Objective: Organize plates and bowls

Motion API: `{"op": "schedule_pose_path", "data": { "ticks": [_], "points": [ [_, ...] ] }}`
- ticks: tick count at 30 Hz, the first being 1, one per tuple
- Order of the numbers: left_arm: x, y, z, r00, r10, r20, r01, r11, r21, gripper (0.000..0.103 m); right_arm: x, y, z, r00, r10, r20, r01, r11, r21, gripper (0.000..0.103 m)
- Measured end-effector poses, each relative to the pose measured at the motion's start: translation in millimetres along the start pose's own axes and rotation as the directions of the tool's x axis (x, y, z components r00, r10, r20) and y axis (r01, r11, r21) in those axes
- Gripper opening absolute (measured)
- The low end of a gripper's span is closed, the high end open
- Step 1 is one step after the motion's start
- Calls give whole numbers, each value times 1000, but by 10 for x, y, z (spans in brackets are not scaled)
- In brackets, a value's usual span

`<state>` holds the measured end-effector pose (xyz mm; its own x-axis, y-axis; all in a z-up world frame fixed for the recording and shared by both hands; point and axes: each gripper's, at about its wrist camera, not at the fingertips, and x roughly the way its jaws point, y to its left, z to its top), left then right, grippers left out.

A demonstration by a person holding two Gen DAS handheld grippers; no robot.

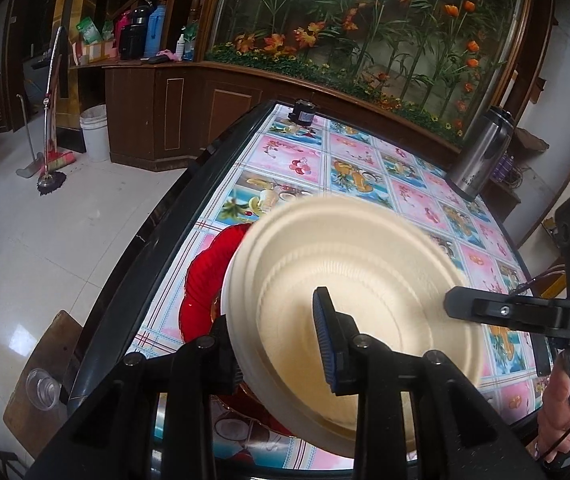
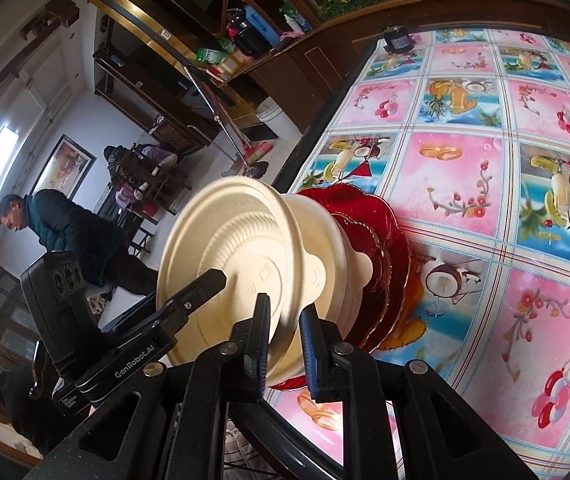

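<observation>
Left gripper (image 1: 277, 344): jaws narrowly parted, straddling the near rim of the cream moulded-fibre bowl (image 1: 349, 288); blue-padded right finger (image 1: 325, 340) sits inside the bowl, the other finger outside the wall. Whether the pads press on the rim cannot be told.

Right gripper (image 2: 285, 344): jaws a little apart, one finger either side of the same bowl's rim (image 2: 237, 256); a narrow gap shows by the outer pad, so no grip is evident. In the left wrist view its black finger (image 1: 497, 312) reaches in over the bowl's right edge.

Table with fruit-and-flower patterned oilcloth in pink and blue squares (image 1: 365, 168): the stack sits near its front left corner.

Red scalloped glass plates (image 2: 369, 240): lie flat on the cloth, several stacked.

Cream bowl: top of the pile, nested over another cream bowl (image 2: 349, 256) resting on the red plates.

Steel thermos jug (image 1: 481, 152): upright at the table's far right edge, well apart from the stack.
</observation>
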<state>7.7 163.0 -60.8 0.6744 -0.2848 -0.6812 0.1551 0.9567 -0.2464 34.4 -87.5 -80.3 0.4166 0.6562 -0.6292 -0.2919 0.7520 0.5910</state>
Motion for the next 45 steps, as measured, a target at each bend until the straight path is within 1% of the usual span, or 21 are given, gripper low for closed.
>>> {"op": "schedule_pose_path", "data": {
  "ticks": [1,3,4,6,8,13,15,16,21,24,26,29,31,33,34,38,45],
  "points": [
    [-13,3,0,1000,3,2,-3,1000,-1,30,-25,4,-6,1000,0,5,0,1000,0,25],
    [-31,2,1,1000,6,7,-6,1000,-1,31,-60,-7,-10,1000,-3,16,3,1000,-3,27],
    [-41,0,1,1000,5,9,-5,1000,-4,32,-86,-20,-14,1000,-3,23,3,1000,-2,27],
    [-60,-4,0,1000,7,14,-7,1000,-8,40,-130,-45,-14,999,0,32,0,1000,3,27],
    [-83,0,0,1000,5,22,-5,1000,-14,44,-185,-69,-16,999,6,44,-6,1000,4,27],
    [-114,-9,-3,999,24,28,-24,1000,-16,46,-300,-105,-38,997,15,72,-16,1000,8,27],
    [-132,-6,-12,999,35,37,-35,999,-17,53,-332,-130,-53,997,17,78,-18,1000,10,27],
    [-136,0,-13,998,38,41,-37,999,-18,55,-343,-141,-64,997,18,80,-19,1000,12,27],
    [-33,-15,-12,997,71,36,-71,997,-7,55,-347,-210,-120,997,31,73,-33,999,26,27],
    [6,-42,-21,990,122,72,-123,992,19,55,-351,-245,-147,997,31,71,-33,999,30,27],
    [15,-33,-36,987,139,80,-142,990,25,55,-370,-270,-151,997,29,78,-32,999,33,27],
    [-40,14,-53,990,114,86,-115,993,5,57,-399,-324,-151,996,23,88,-26,999,41,27],
    [-121,40,-56,988,114,104,-114,993,-1,61,-413,-351,-163,996,23,89,-27,999,47,27],
    [-207,73,-60,984,125,125,-125,992,-7,70,-414,-375,-169,996,23,89,-28,998,56,27],
    [-232,84,-62,983,128,128,-128,992,-9,71,-406,-387,-171,996,24,88,-29,998,58,27],
    [-286,170,-82,981,151,124,-150,989,-18,72,-372,-427,-191,997,20,79,-26,998,65,27],
    [-311,424,-202,978,187,96,-181,981,-73,72,-301,-515,-265,998,8,58,-13,996,85,27]
  ]
}}
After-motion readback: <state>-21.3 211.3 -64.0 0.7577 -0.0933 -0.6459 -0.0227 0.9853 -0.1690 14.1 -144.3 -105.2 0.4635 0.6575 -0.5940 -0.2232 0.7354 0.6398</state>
